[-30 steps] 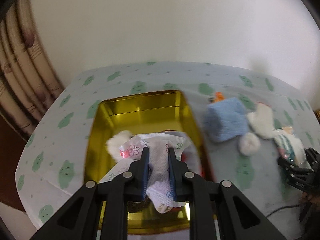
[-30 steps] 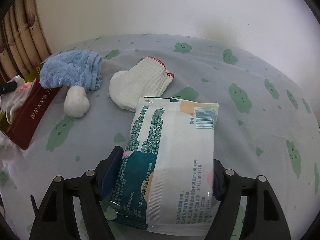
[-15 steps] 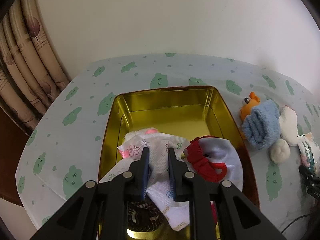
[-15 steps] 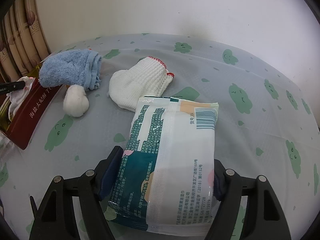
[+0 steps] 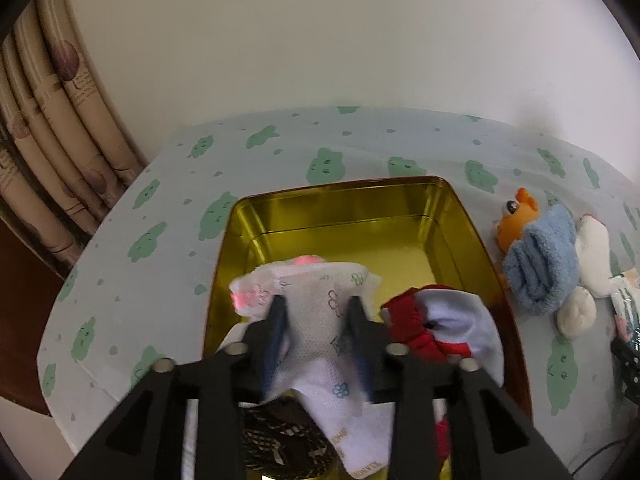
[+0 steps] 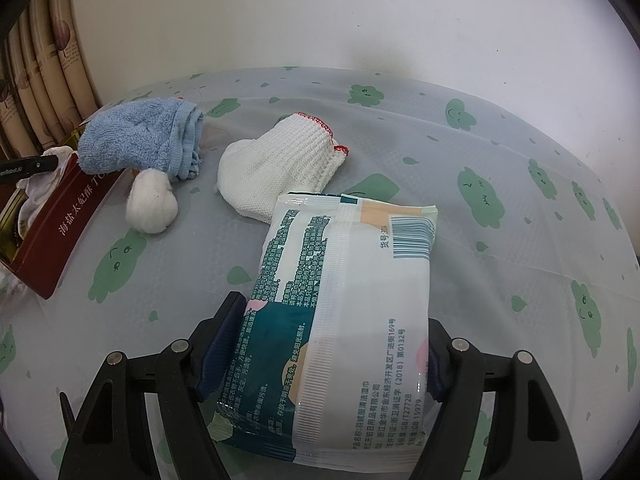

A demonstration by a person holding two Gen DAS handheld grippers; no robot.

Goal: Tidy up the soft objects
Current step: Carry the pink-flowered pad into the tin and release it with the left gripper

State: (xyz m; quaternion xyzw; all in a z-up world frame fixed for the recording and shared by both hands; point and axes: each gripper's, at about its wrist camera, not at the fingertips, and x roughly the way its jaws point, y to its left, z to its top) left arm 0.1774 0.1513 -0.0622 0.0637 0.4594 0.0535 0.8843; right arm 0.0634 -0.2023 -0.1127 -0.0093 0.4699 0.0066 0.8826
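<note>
Wipes pack (image 6: 340, 316) sits between the jaws of my right tool (image 6: 332, 344), both pads pressed to its long sides near the near end, so I read it as gripped; whether it is lifted off the worktop (image 6: 500, 184) I cannot tell. Judged: light, soft-filled, slick film, likely to sag or slide if tilted, so a hold across the middle of its width suits it best.

Left tool (image 5: 318, 320) is closed on a floral sachet (image 5: 316, 304), thin and floppy, hanging over the near end of the gold tin (image 5: 340, 216). Pinching its crumpled middle looks safe; nothing fragile here.

Beside it in the tin's near right corner lies a red-and-white cloth (image 5: 448, 328). Tin's far half is bare.

Farther out, along the tin's right edge on the worktop: blue towel roll (image 6: 140, 144), white cotton ball (image 6: 152, 204), white knit sock (image 6: 280, 176), all limp and easy to pinch anywhere. An orange toy (image 5: 516, 220) peeks from behind the towel, mostly hidden.

Dark patterned thing under the left tool's fingers is hard to make out.
</note>
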